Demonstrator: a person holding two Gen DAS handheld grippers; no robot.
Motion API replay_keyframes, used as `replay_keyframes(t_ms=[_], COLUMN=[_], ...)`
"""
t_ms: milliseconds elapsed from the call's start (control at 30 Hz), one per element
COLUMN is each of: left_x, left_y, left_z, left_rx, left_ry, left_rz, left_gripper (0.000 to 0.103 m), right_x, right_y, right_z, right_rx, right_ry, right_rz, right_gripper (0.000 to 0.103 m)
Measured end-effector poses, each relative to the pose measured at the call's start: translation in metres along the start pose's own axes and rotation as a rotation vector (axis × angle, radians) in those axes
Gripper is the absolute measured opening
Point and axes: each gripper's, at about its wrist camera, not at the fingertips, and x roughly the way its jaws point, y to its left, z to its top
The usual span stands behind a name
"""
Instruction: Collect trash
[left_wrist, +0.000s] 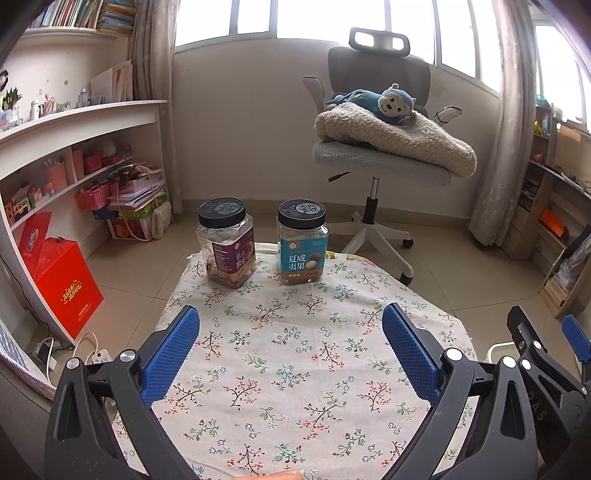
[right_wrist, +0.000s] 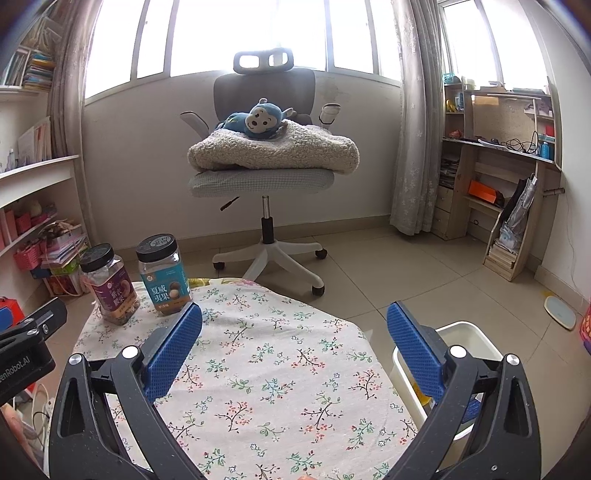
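Above floral tablecloth (left_wrist: 295, 350), both tongs (left_wrist: 291, 321) (right_wrist: 295, 317) hover agape.

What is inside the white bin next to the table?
The white bin shows something yellow and something blue near its bottom, partly hidden behind the right claw. The rest is covered, so I cannot tell.

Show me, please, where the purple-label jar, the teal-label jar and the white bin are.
purple-label jar (left_wrist: 232, 258): left wrist view, on its label.
teal-label jar (left_wrist: 303, 258): left wrist view, on its label.
white bin (right_wrist: 476, 334): right wrist view, on its far rim.
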Motion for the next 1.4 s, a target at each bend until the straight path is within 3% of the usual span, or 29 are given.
replay_keyframes(t_ms=[1400], left_x=[0.002], left_y=[-0.021], left_z=[-0.002], left_rx=[0.032], left_ry=[-0.008], left_rz=[-0.041], left_gripper=[0.094], right_x=[0.0], right_y=[-0.013], right_z=[0.0], right_rx=[0.048], right_ry=[0.031], right_rz=[-0.012], right_gripper=[0.096])
